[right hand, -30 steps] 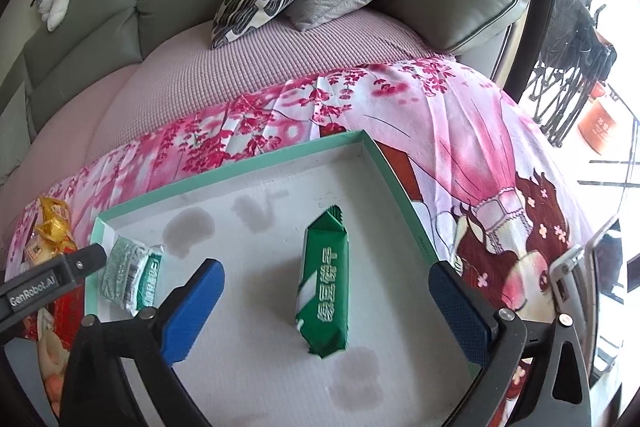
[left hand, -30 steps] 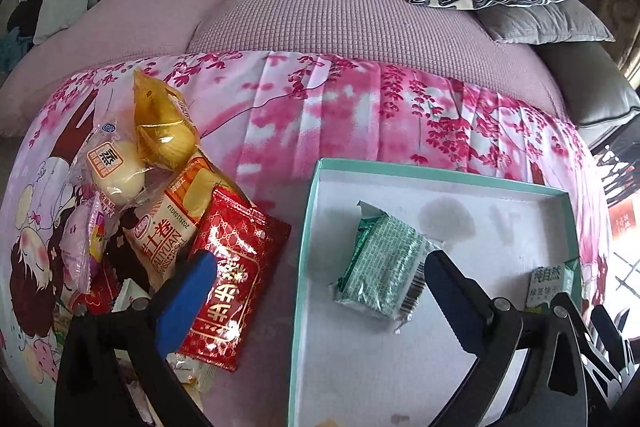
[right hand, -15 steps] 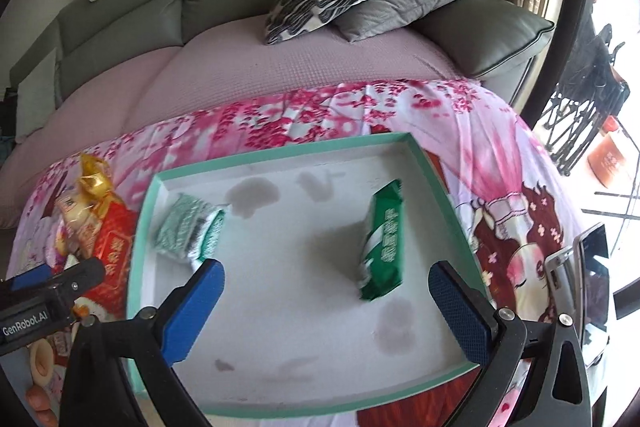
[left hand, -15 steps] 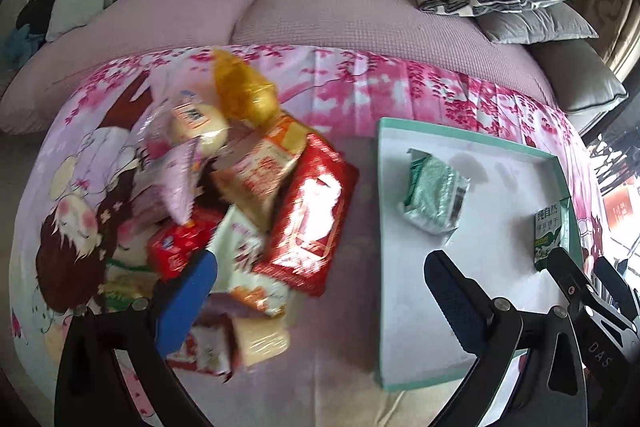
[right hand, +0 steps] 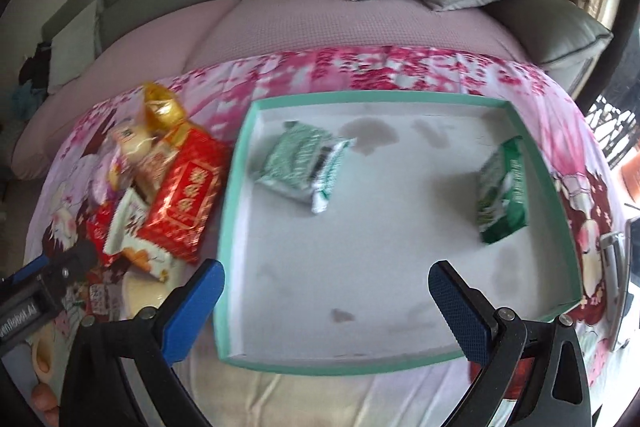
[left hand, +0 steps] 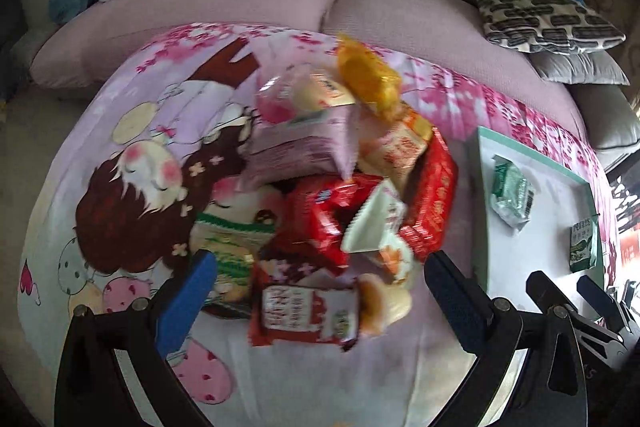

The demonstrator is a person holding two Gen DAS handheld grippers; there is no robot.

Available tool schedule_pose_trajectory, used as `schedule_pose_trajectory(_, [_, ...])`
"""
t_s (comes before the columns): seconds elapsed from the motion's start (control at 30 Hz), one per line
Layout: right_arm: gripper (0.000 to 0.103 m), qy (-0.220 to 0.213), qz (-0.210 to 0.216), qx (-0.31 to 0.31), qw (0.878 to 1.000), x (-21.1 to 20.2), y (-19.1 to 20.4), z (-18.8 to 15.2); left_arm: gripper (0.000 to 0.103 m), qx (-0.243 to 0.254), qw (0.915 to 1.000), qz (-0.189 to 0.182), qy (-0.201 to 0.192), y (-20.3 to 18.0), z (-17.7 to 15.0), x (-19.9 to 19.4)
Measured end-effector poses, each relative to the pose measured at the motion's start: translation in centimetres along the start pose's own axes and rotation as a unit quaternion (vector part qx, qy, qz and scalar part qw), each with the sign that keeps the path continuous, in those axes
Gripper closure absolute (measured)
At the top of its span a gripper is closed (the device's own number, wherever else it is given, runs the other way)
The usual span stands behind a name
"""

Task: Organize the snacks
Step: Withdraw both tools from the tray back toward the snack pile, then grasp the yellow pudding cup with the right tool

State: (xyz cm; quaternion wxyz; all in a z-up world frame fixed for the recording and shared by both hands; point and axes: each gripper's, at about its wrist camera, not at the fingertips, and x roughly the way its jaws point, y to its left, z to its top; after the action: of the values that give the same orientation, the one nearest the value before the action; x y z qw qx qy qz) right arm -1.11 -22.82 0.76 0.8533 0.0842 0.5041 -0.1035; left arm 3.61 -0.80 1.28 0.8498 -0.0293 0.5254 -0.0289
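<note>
A heap of crinkly foil and plastic snack packets (left hand: 352,195) lies on a printed pink cloth (left hand: 132,155) spread over a table in front of a sofa (right hand: 280,15) with quilted mauve seat covers. The pile mixes glossy red wrappers, a translucent gold pouch (left hand: 368,83), a pale pink bag and a white-and-red packet (left hand: 308,311) at its near edge.

The left gripper (left hand: 320,291) hangs over that near edge with its blue-padded fingers (left hand: 188,299) spread wide, holding nothing; the white-and-red packet sits between them, not touched.

To the right of the heap, a shallow teal-rimmed tray (right hand: 228,211) with a flat, stained white floor lies on the cloth. Inside it, a pale green patterned packet (right hand: 304,163) lies near the far left corner and a dark green packet (right hand: 504,199) leans close to the right wall, the two well apart.

The right gripper (right hand: 324,307) hovers over the tray's near rim, fingers spread and empty. Most of the tray floor between and before the two packets is bare. The large red packet (right hand: 184,199) lies just beside the tray's left wall.
</note>
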Motion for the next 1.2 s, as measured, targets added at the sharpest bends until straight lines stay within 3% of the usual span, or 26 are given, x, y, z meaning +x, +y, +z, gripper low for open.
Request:
schedule_pose_trajectory(0.2, [0.0,-0.002,0.018,-0.028,0.999,0.3,3.4,-0.8,0.0,-0.046,0.9989,0.009,0.009,3.8,-0.4,0.5])
schedule_pose_trajectory(0.37, [0.001,-0.01,0.054,-0.059,0.997,0.1,6.1,-1.3,0.0,-0.07,0.9974,0.002,0.019,4.8,-0.5,0.9])
schedule_pose_trajectory(0.53, [0.012,-0.003,0.088,-0.081,0.993,0.7,8.3,-2.0,0.0,-0.057,0.9977,0.004,0.036,4.1,-0.7,2.1])
schedule_pose_trajectory(0.73, [0.024,0.017,0.11,-0.101,0.989,2.1,10.1,-2.9,0.0,-0.076,0.9944,0.0,0.073,4.5,-1.2,4.2])
schedule_pose_trajectory(0.93, [0.042,0.031,0.127,-0.108,0.985,3.7,11.3,-3.2,0.0,-0.084,0.9937,0.002,0.075,4.7,-1.0,4.3])
schedule_pose_trajectory(1.2, [0.053,0.046,0.14,-0.111,0.983,5.0,12.0,-3.4,0.0,-0.085,0.9934,-0.001,0.077,4.9,-1.1,4.5])
